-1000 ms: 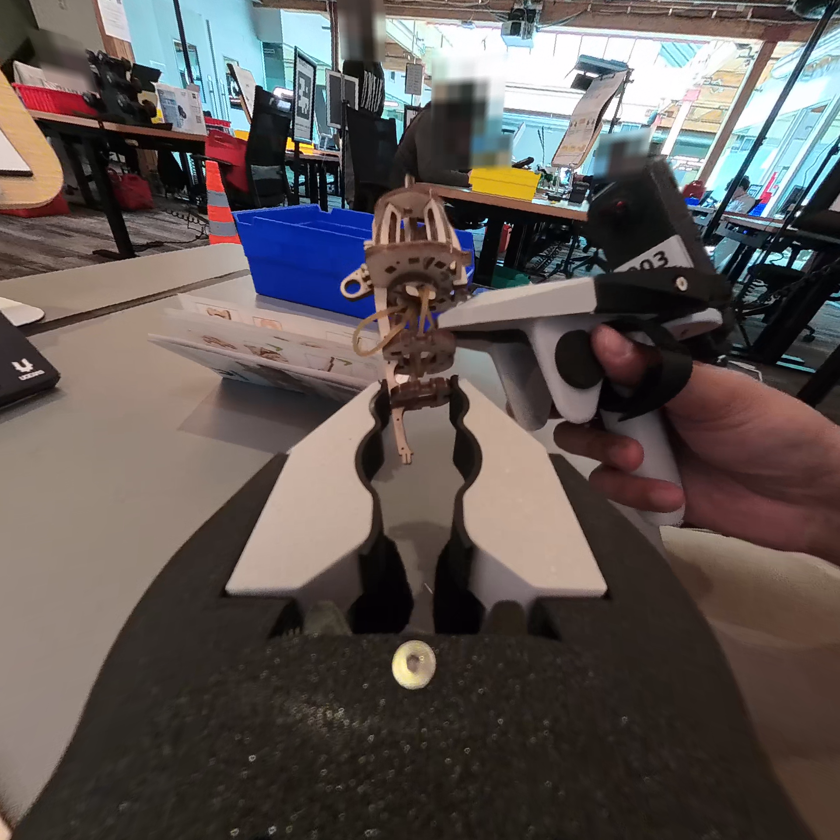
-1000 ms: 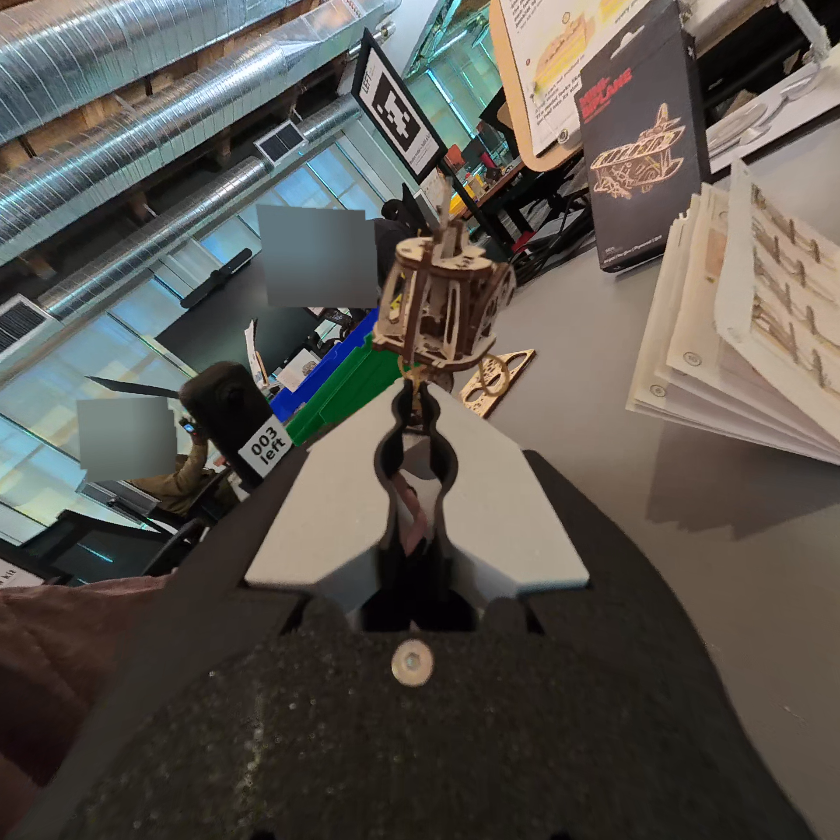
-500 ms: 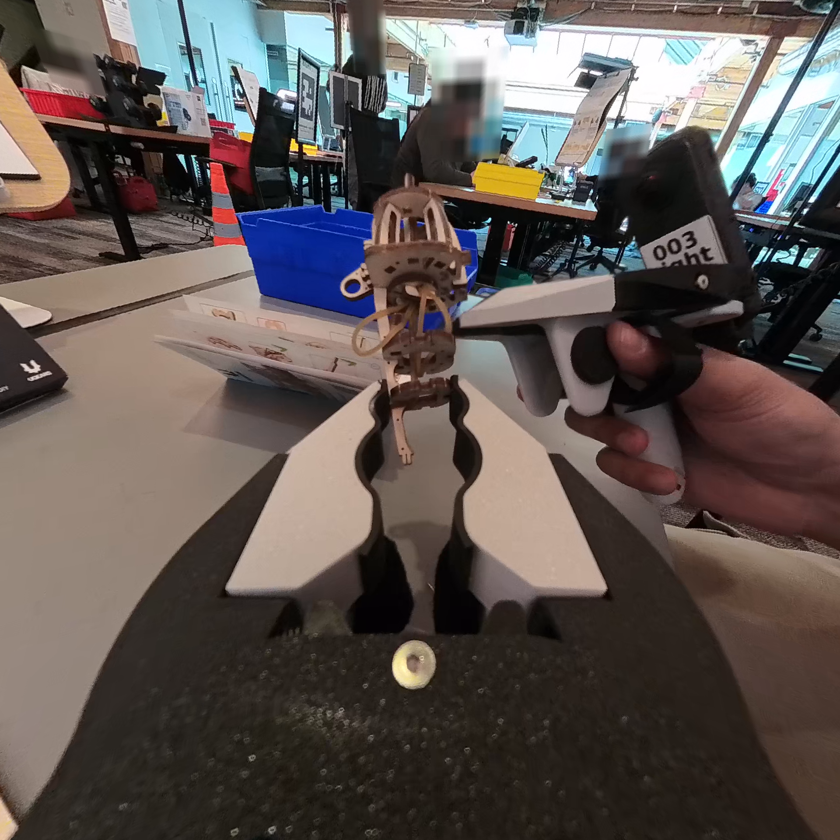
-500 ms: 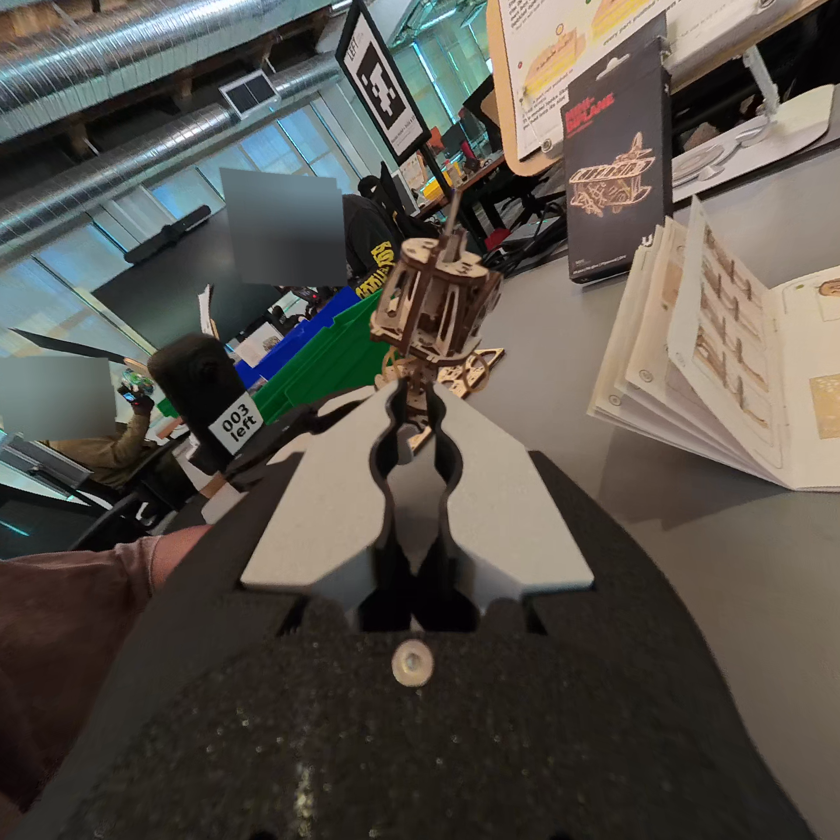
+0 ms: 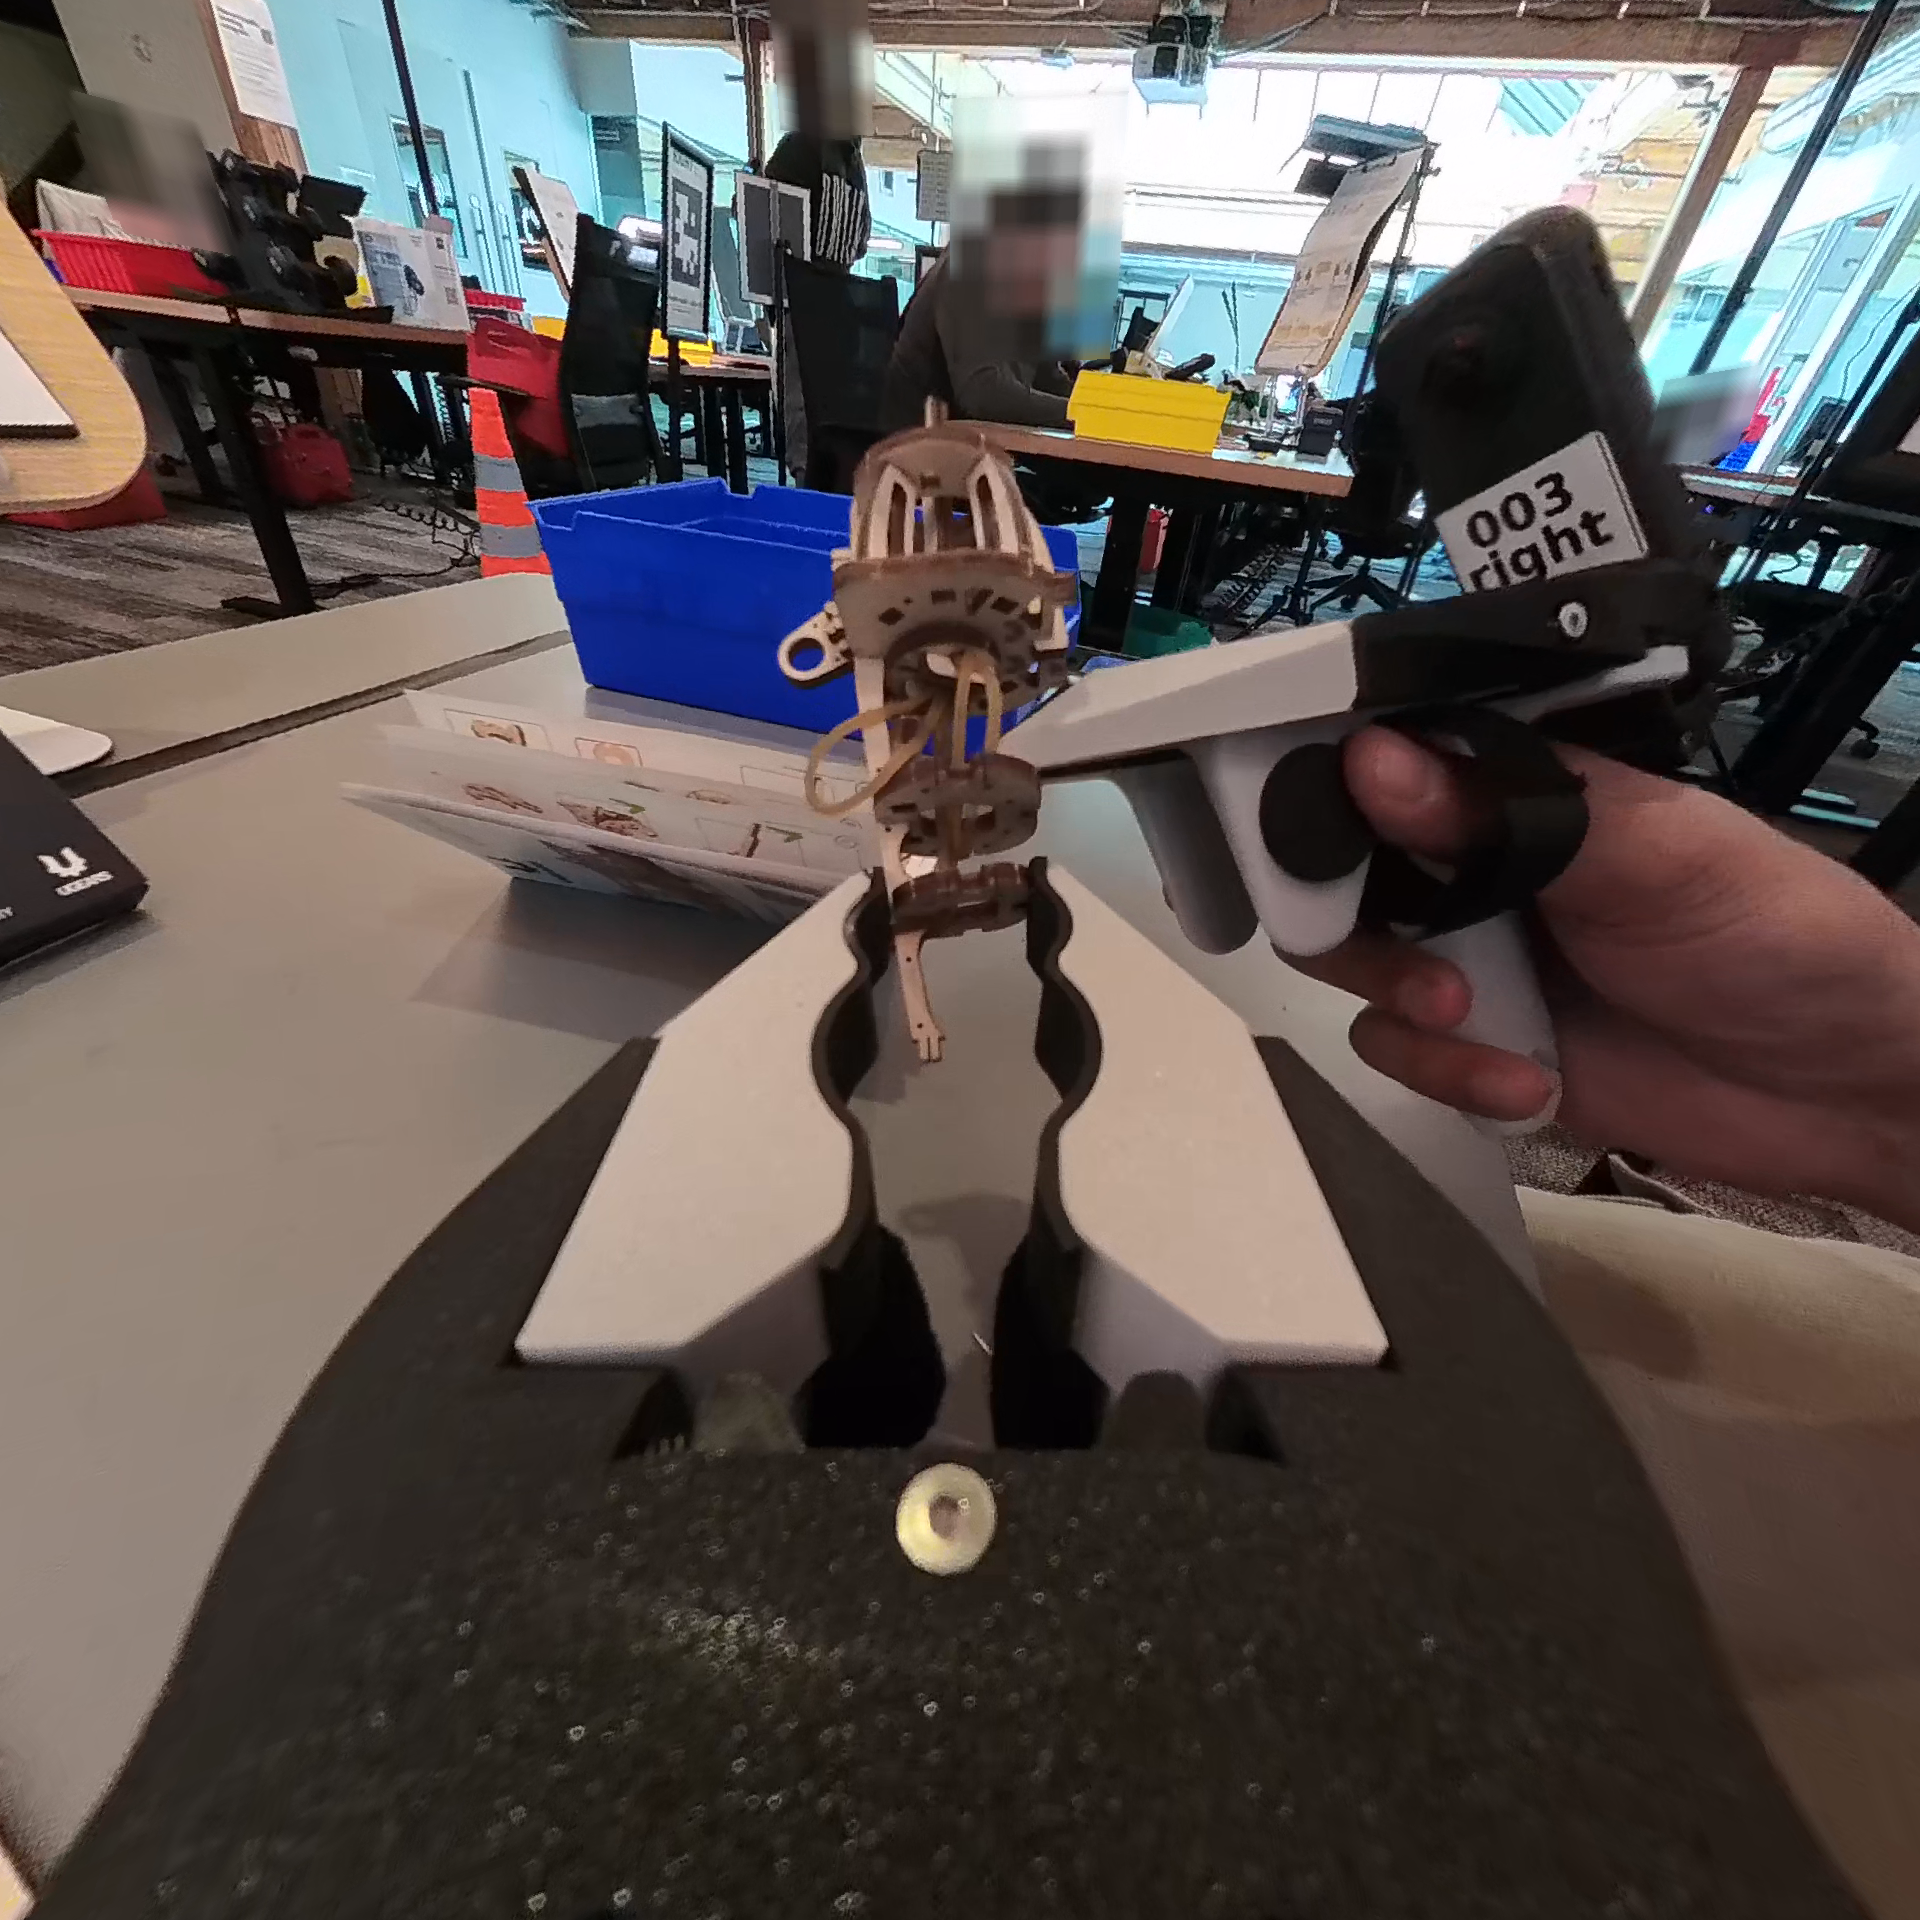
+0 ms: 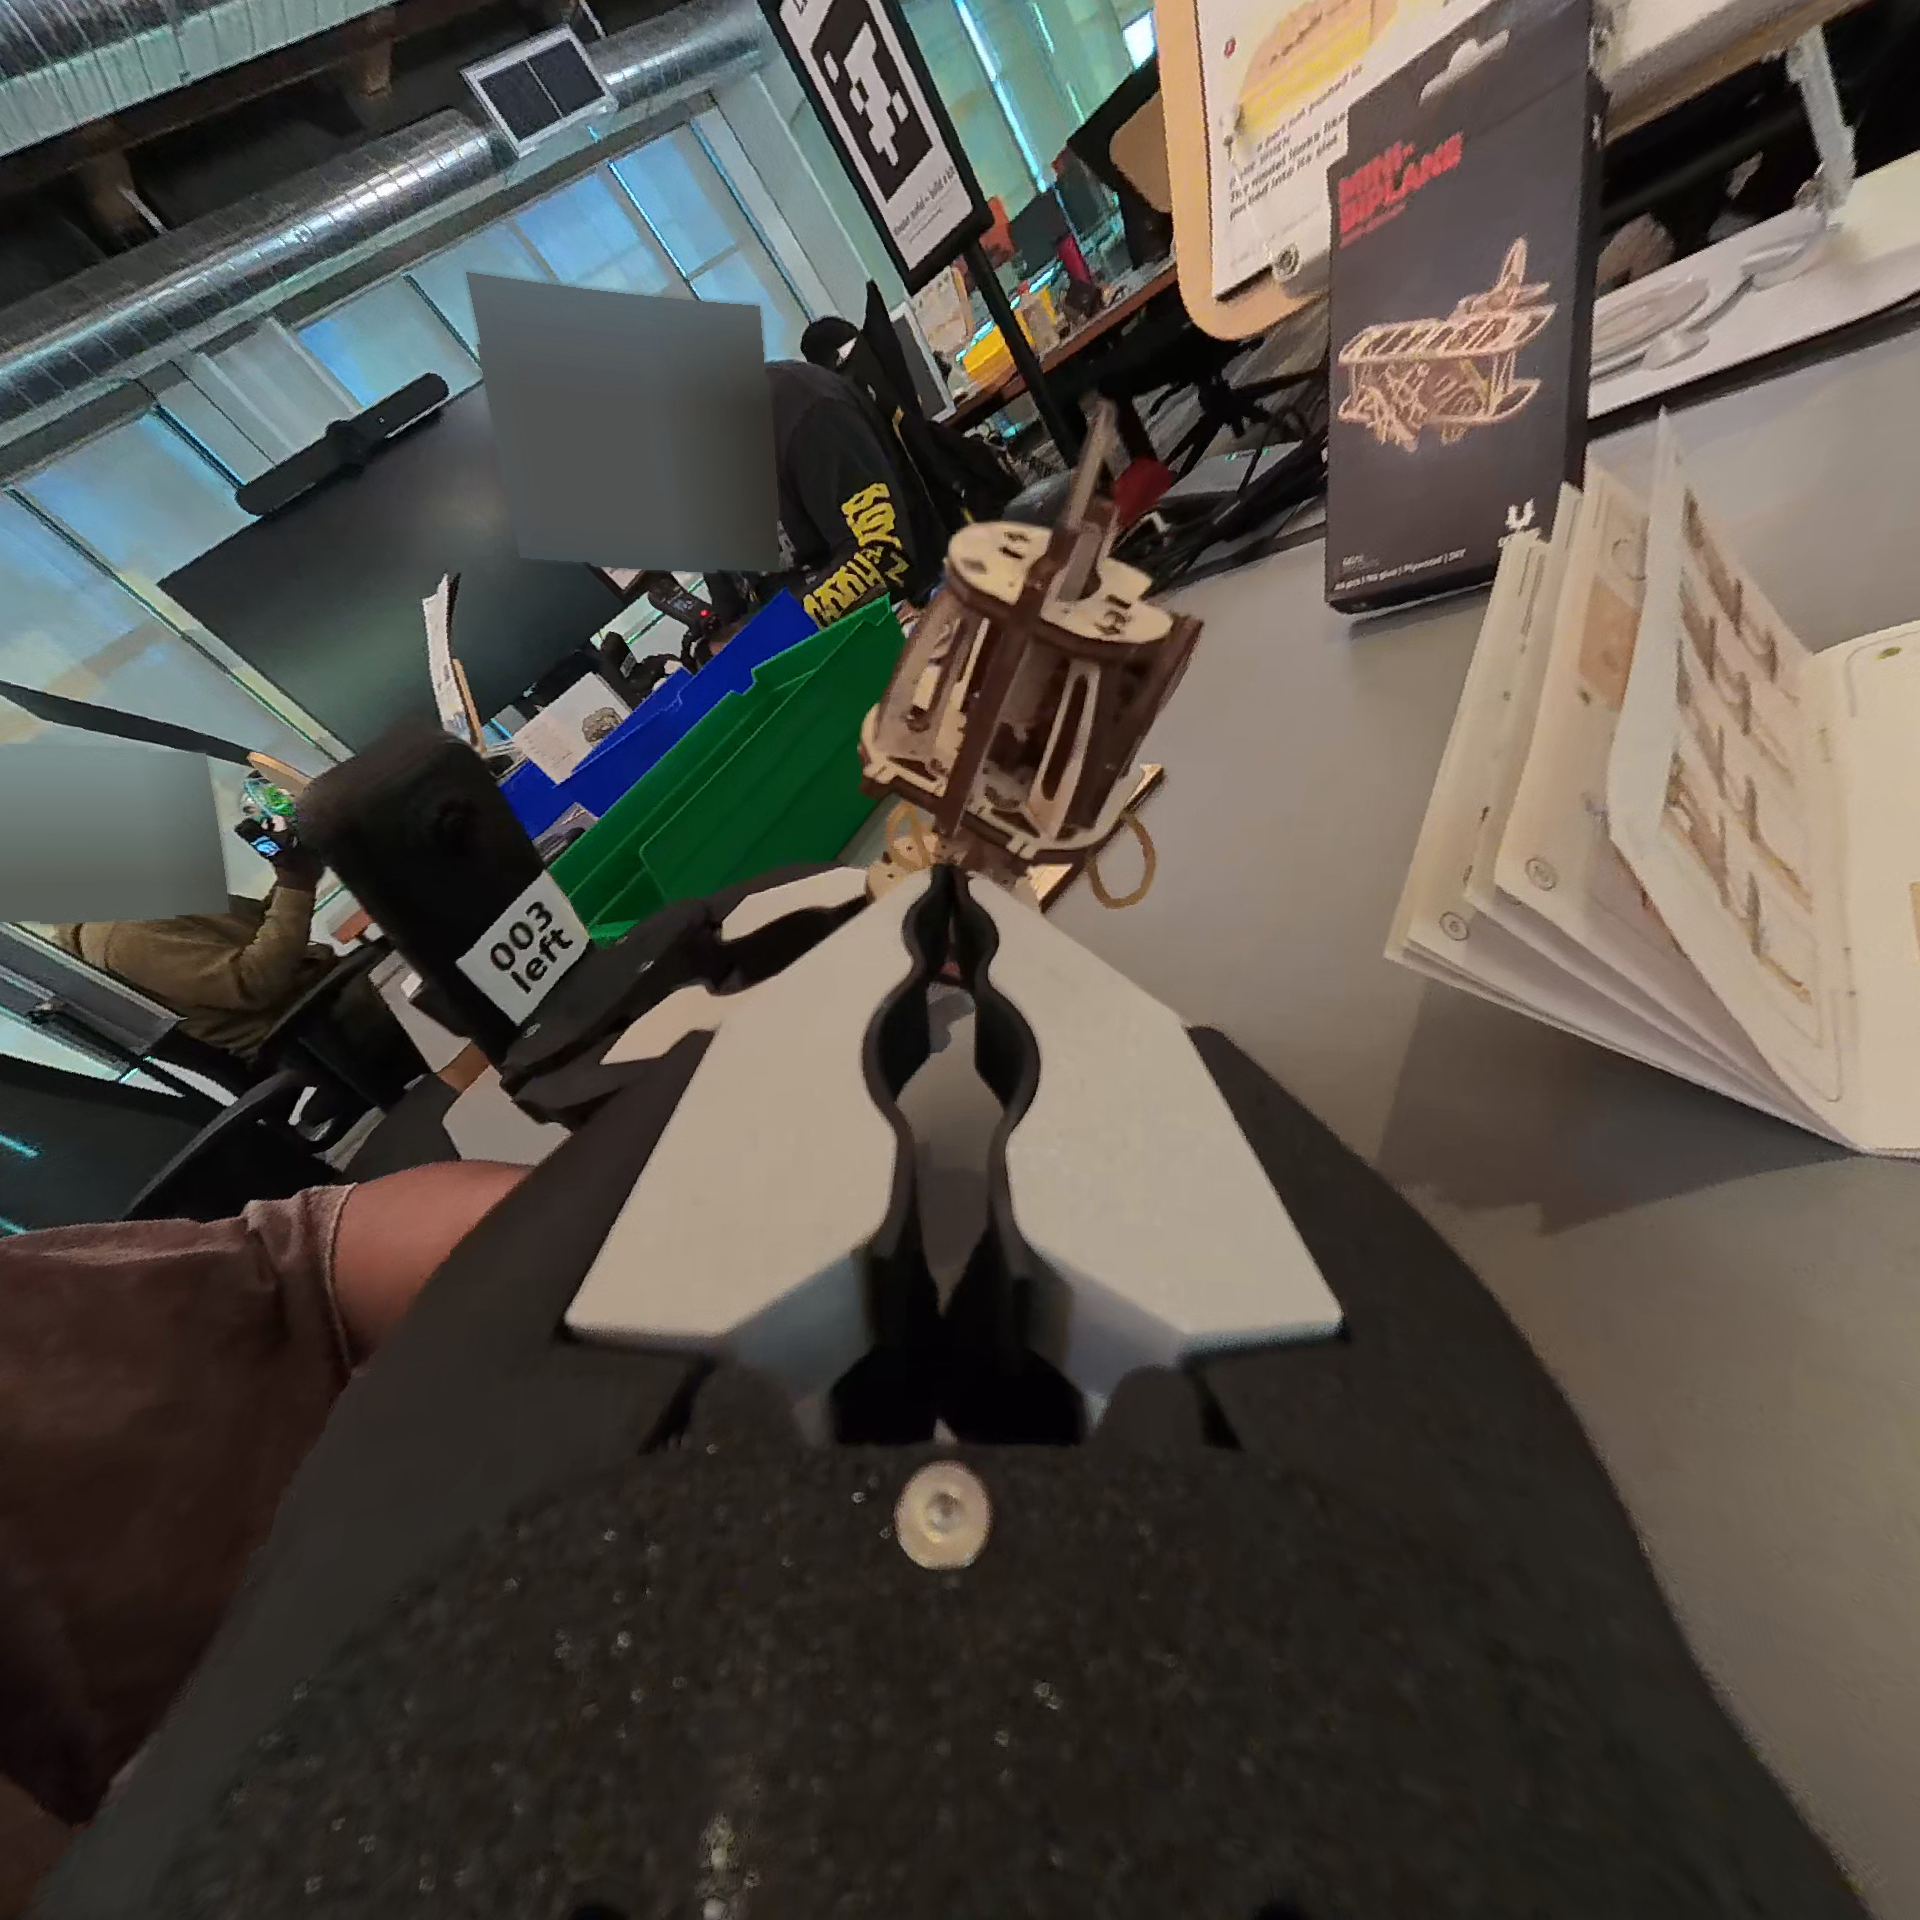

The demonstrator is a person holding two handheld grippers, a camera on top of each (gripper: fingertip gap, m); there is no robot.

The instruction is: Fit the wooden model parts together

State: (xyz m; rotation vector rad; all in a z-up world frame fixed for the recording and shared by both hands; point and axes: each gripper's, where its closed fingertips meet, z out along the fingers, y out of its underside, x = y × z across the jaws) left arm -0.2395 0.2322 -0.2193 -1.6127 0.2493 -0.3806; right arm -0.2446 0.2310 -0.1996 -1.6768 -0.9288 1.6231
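Note:
A small wooden model (image 5: 940, 644), a cage-shaped frame on a stack of round discs, is held in the air over the grey table (image 5: 260, 1039). A tan rubber band (image 5: 883, 748) hangs from its middle. My left gripper (image 5: 956, 899) is shut on the lowest disc, and a thin wooden pin hangs down between the fingers. My right gripper (image 5: 1023, 753) comes in from the right, held by a hand, and its tip pinches the middle disc. In the right wrist view my right gripper (image 6: 948, 883) is shut on the model (image 6: 1023, 707) at its base, and the left gripper (image 6: 665, 956) shows on the left.
An open instruction booklet (image 5: 623, 800) lies behind the model and shows again in the right wrist view (image 6: 1662, 831). A blue bin (image 5: 675, 603) stands behind it, a green bin (image 6: 727, 790) beside. A black model-kit box (image 6: 1455, 343) stands upright. People sit at desks beyond. The tips of both grippers are at nearly the same place.
The right gripper has tilted its rear end upward while its tip stays on the model. The right wrist view now looks lower, over more of the table. The left gripper still holds the model.

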